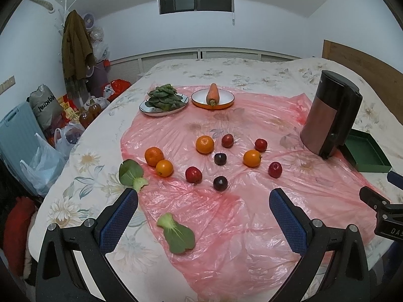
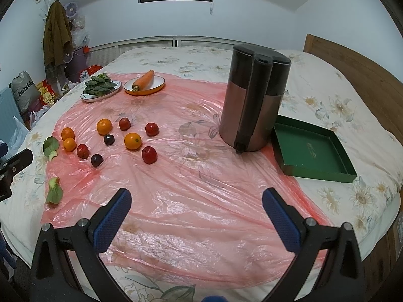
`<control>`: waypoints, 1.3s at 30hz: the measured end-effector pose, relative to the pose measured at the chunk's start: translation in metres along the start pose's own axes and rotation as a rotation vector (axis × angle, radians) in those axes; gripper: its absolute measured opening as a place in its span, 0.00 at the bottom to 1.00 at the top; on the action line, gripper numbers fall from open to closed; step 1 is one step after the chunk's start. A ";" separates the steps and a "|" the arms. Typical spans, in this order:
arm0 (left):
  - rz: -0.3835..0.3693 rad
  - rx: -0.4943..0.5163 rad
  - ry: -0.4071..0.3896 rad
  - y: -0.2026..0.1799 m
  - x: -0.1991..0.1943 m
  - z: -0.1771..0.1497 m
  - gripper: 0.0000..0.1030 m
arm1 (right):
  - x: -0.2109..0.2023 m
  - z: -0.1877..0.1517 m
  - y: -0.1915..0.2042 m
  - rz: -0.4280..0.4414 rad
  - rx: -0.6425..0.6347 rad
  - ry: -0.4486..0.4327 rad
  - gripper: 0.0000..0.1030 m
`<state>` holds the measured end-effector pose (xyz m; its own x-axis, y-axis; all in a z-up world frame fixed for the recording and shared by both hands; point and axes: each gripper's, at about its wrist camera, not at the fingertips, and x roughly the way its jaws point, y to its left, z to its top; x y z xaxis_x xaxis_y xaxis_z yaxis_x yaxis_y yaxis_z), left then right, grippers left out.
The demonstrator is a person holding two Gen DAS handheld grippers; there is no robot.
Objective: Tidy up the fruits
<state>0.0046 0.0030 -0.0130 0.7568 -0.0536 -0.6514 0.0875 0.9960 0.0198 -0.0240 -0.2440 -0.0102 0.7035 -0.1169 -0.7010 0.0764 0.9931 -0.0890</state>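
I held my left gripper (image 1: 203, 198) and right gripper (image 2: 197, 198) with fingers spread wide, empty, above the pink sheet (image 2: 176, 176). The fruits (image 1: 204, 144) lay scattered on it, near the green tray (image 2: 309, 151).

bed (image 2: 327, 80): floral cover | on it: pink plastic sheet (image 2: 191, 176), green tray (image 2: 284, 166)
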 end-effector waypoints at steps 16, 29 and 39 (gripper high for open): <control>0.016 0.013 -0.009 -0.003 0.000 -0.001 0.99 | 0.001 0.000 -0.001 0.001 0.000 0.002 1.00; 0.031 0.024 -0.003 -0.003 0.005 -0.003 0.99 | 0.002 0.002 -0.001 0.003 0.000 0.002 1.00; 0.035 0.033 0.012 -0.006 0.014 -0.002 0.99 | 0.013 0.003 0.002 0.023 -0.002 -0.001 1.00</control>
<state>0.0138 -0.0033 -0.0241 0.7524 -0.0173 -0.6585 0.0826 0.9942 0.0683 -0.0125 -0.2439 -0.0175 0.7056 -0.0944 -0.7023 0.0591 0.9955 -0.0744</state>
